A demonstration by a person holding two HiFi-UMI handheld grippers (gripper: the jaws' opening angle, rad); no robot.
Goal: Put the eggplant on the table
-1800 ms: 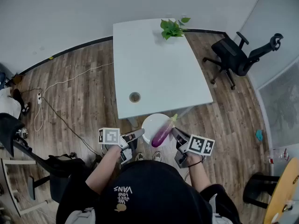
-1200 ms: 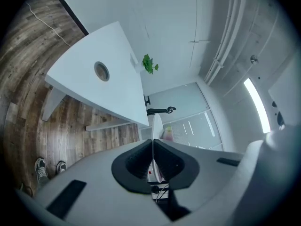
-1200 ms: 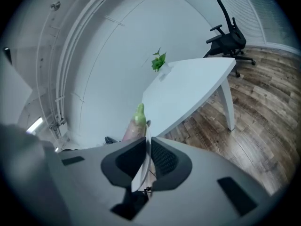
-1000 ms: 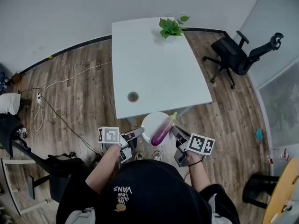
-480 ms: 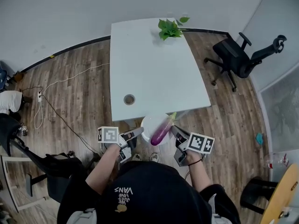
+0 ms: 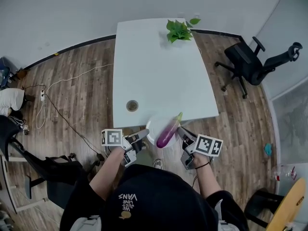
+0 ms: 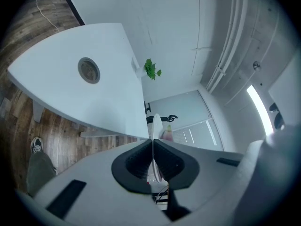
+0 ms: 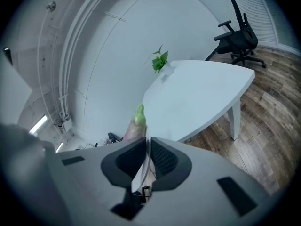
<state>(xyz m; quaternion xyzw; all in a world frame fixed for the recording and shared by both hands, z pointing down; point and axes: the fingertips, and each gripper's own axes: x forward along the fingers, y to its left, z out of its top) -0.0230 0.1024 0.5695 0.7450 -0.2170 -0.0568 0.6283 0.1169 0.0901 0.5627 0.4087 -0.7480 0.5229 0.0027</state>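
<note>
A purple eggplant [image 6: 167, 132] with a green stem lies on a white plate [image 6: 153, 128] held in the air at the near edge of the white table [image 6: 159, 71]. My left gripper [image 6: 143, 134] is shut on the plate's left rim and my right gripper [image 6: 180, 131] is shut on its right rim. In the left gripper view the plate [image 7: 155, 126] shows edge-on between the jaws [image 7: 152, 147], with the eggplant [image 7: 168, 133] behind it. In the right gripper view the eggplant [image 8: 138, 120] rises above the shut gripper [image 8: 146, 149], and the table [image 8: 202, 93] lies ahead.
A potted green plant [image 6: 179, 30] stands at the table's far end, and a round cable grommet [image 6: 132, 106] sits near its front left corner. A black office chair [image 6: 255, 61] is to the right. Cables [image 6: 53, 107] trail over the wood floor on the left.
The plate with the eggplant has come forward, from short of the table to just over its near edge. Both grippers have kept their hold on the rim.
</note>
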